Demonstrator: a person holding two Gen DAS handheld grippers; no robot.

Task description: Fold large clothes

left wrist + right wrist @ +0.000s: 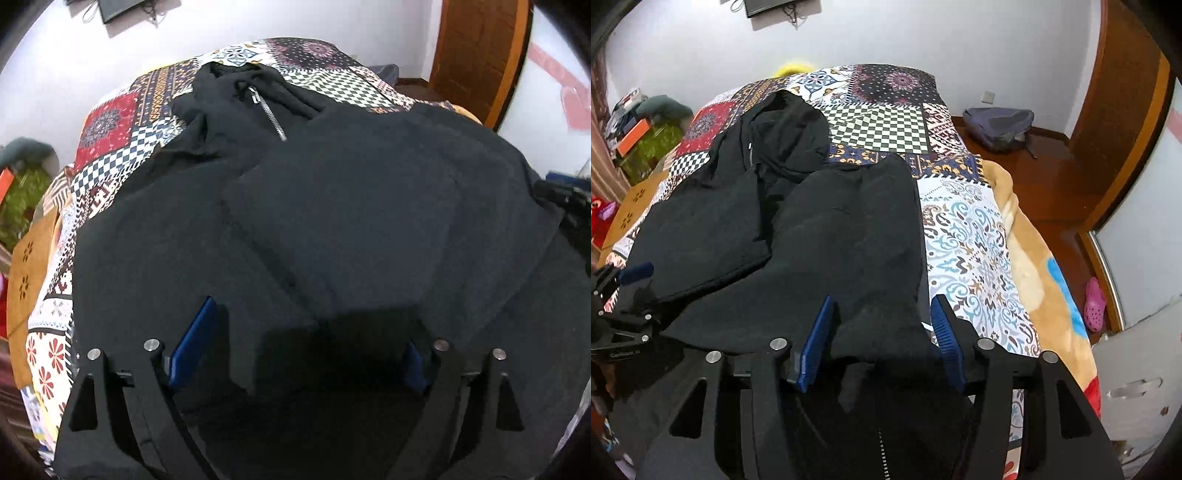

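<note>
A large black zip-up hoodie (332, 229) lies on a patchwork bedspread (110, 155), hood and silver zipper (267, 110) at the far end, both sleeves folded over the body. My left gripper (306, 332) is open, its blue pads wide apart over the hoodie's near hem, fabric lying between them. My right gripper (882, 314) is open too, blue pads on either side of the hoodie's (831, 236) near right hem. The left gripper also shows in the right wrist view (624, 295) at the hem's left side.
The bedspread (964, 229) covers the bed; a tan blanket (1034, 266) hangs at its right edge. A grey backpack (997, 125) lies on the wooden floor by the far wall. Boxes and clutter (635, 136) stand left of the bed. A pink shoe (1095, 304) lies at the right.
</note>
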